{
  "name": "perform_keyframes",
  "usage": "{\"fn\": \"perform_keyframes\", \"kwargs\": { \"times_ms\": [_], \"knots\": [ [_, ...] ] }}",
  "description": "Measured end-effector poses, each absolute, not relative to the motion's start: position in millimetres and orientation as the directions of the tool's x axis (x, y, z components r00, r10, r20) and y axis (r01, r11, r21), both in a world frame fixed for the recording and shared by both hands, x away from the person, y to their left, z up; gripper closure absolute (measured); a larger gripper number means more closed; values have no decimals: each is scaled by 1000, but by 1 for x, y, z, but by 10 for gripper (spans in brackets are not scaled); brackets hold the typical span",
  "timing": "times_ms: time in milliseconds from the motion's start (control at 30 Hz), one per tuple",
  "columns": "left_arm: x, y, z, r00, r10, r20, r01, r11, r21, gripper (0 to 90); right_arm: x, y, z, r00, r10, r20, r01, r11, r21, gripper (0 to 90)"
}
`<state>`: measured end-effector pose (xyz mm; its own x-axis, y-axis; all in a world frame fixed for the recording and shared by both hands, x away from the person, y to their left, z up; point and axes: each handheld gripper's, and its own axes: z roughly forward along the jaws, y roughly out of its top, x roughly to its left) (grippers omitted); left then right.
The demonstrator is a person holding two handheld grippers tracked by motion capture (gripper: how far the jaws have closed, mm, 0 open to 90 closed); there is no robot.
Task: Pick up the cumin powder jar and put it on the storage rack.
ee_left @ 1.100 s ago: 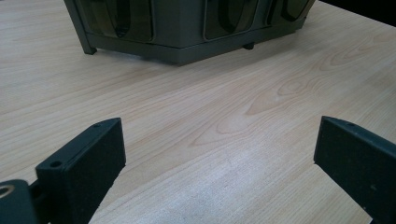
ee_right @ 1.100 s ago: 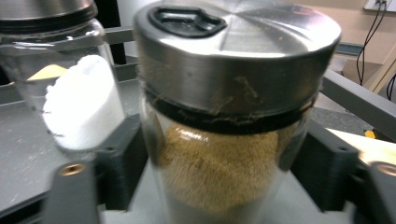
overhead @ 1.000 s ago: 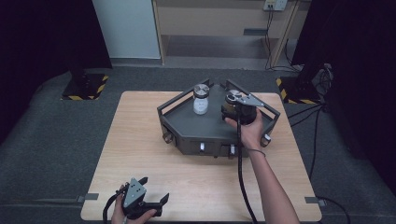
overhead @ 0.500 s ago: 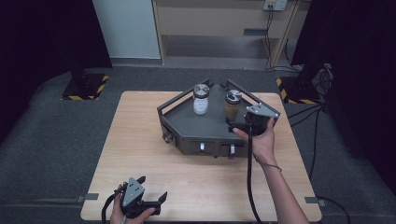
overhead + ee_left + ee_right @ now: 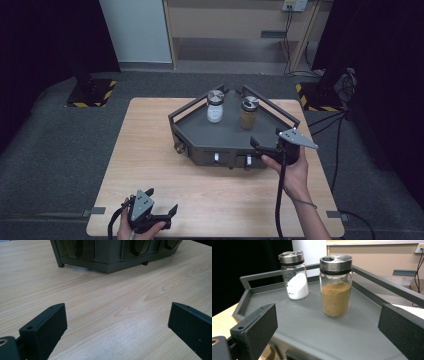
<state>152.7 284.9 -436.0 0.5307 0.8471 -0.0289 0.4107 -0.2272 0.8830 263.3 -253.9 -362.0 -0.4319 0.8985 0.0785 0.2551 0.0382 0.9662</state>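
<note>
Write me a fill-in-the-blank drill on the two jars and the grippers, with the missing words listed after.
1. The brown-powder jar and the white-powder jar both stand upright on the grey ____.
2. Both jars are capped with ____ lids.
3. The right gripper has its jaws ____, with nothing between them.
4. The left gripper is over the bare wooden ____.

Missing words: tray; metal; open; table

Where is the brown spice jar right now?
The brown spice jar stands upright on the grey tray, right of the white jar, apart from the right gripper.
</note>
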Motion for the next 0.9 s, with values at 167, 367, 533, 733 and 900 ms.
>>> {"fn": "perform_keyframes", "kwargs": {
  "times_ms": [167, 367, 533, 733, 900],
  "knots": [
    [151, 285, -435, 518, 855, -27, 413, -222, 883, 12, 243, -263, -366, -432, 897, 95, 245, 15, 969, 25],
    [145, 285, -434, 502, 865, -21, 404, -213, 890, 12, 216, -272, -371, -437, 893, 105, 233, -1, 972, 24],
    [141, 284, -433, 493, 870, -15, 396, -209, 894, 12, 191, -277, -372, -441, 891, 105, 212, -10, 977, 24],
    [136, 284, -432, 480, 878, -3, 387, -209, 898, 12, 163, -281, -373, -448, 889, 98, 194, -10, 981, 24],
    [132, 283, -431, 470, 882, 12, 378, -213, 901, 12, 141, -284, -375, -444, 891, 99, 182, -19, 983, 24]
  ]
}}
